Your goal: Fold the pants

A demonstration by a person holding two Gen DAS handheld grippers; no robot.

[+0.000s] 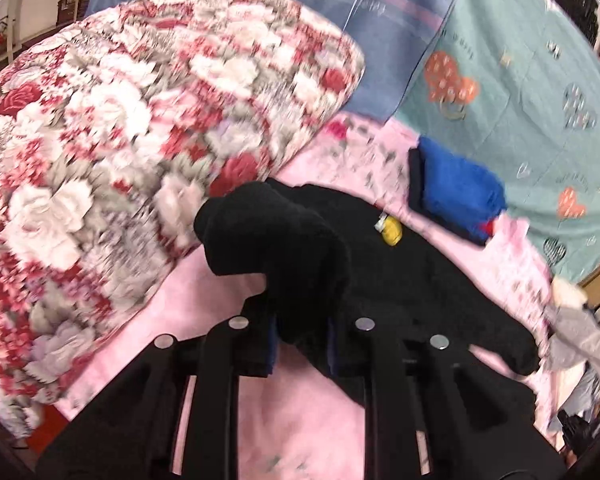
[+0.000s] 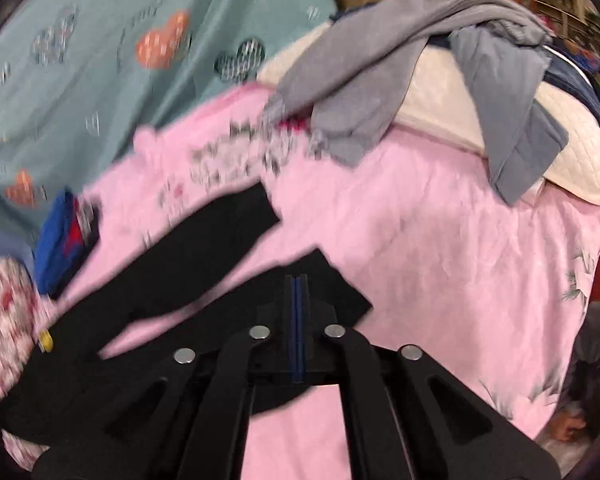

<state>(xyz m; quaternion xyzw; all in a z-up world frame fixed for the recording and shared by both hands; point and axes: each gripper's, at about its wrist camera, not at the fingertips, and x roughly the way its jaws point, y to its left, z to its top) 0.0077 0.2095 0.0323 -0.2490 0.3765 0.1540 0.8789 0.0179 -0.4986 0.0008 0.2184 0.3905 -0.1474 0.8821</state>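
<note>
Left gripper (image 1: 302, 340) fingers clench bunched black pants (image 1: 380, 264) above the pink bedspread (image 1: 300, 420); right gripper (image 2: 299, 312) fingers pinch a leg hem.

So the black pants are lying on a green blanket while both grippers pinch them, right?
Not quite: the black pants lie on a pink blanket, as the right wrist view shows. The left gripper and right gripper do pinch them.

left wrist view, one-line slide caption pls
Left gripper clamps a bunched fold of the black fleece pants above the pink bedsheet.
</note>
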